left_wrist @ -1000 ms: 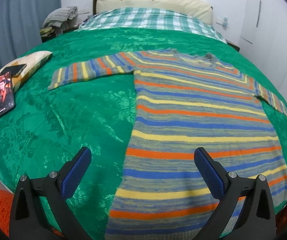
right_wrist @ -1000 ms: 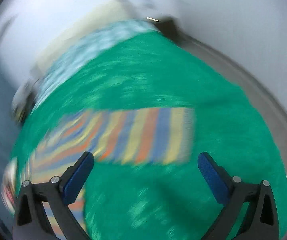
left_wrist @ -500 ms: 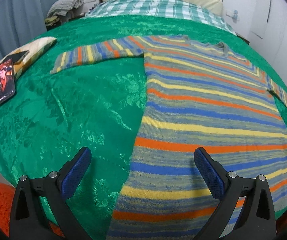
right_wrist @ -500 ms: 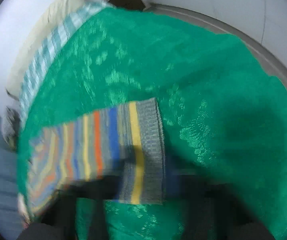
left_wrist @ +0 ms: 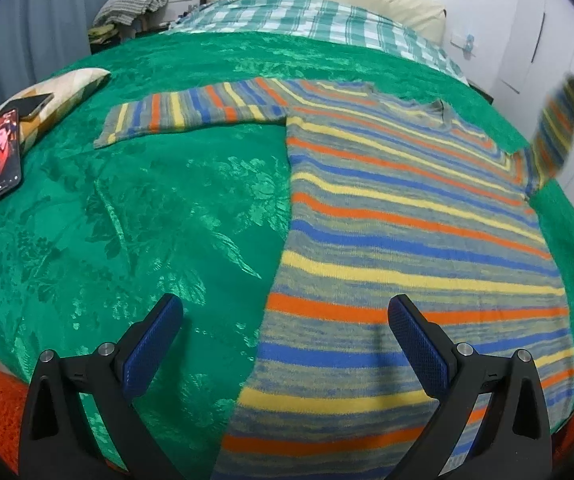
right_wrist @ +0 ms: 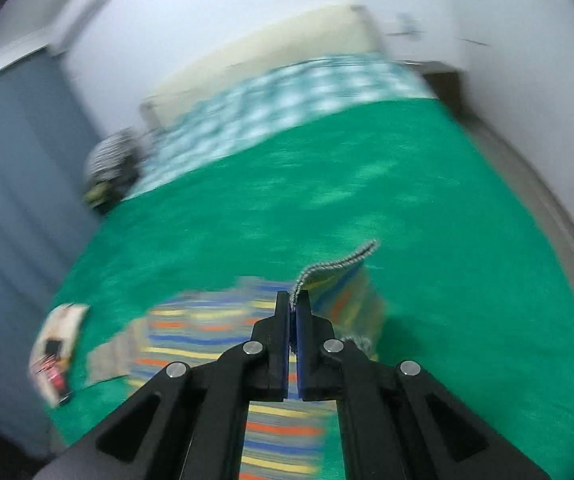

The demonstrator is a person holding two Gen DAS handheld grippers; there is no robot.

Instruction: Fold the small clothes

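On the green bedspread the striped sweater lies face up, its body flat and square, hem toward you. Starting at the left edge, a phone rests on a patterned cushion, well clear of the work. Next comes the sweater's left sleeve, stretched straight out across the spread exactly as it lay a second ago. Your left gripper hovers low over the hem with its pads wide apart, holding nothing; one pad sits over bare bedspread, the other over the knit.

The change is on the right. A second ago your right gripper was open above the right sleeve; now its pads are pressed together on the ribbed cuff, and the sleeve is lifted off the bed, hanging in the air beside the shoulder. The right view is blurred with motion, so you are mid-swing.

That means the first fold has likely begun: carry the sleeve inward across the chest. Watch that the lift does not drag the shoulder and rumple the flat body. The left sleeve is probably next for your free gripper.
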